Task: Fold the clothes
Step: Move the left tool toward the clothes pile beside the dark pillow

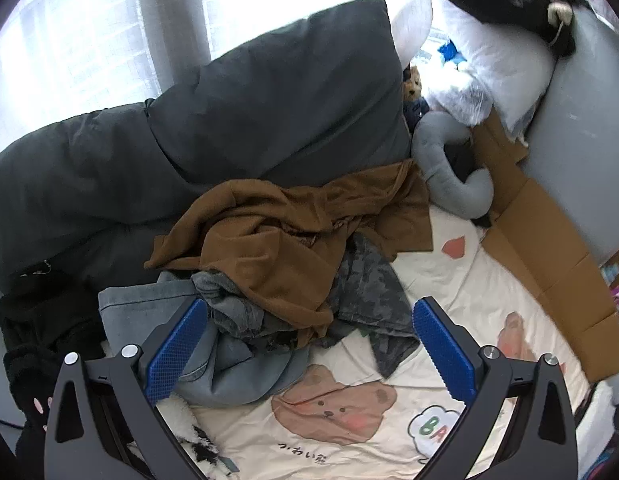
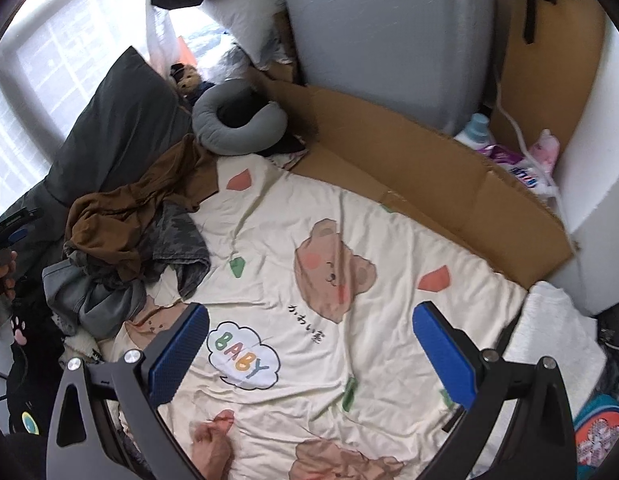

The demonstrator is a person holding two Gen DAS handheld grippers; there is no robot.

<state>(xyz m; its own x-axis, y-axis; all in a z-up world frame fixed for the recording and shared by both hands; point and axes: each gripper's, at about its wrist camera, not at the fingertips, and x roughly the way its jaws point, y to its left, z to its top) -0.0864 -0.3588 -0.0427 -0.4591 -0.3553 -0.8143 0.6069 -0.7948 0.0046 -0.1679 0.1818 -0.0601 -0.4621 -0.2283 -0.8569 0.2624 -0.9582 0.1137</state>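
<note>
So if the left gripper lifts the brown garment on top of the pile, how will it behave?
The brown garment looks thin and crumpled, so it will probably hang floppy. It seems light. It overlaps the grey patterned garment, which may drag along.

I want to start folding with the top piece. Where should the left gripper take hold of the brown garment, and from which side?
Probably the flat edge of the brown garment at its right, where it lies on the cream bear-print sheet. That edge is thin, exposed and not tangled with the grey clothes below. The open left gripper could come from the sheet side, low.
</note>
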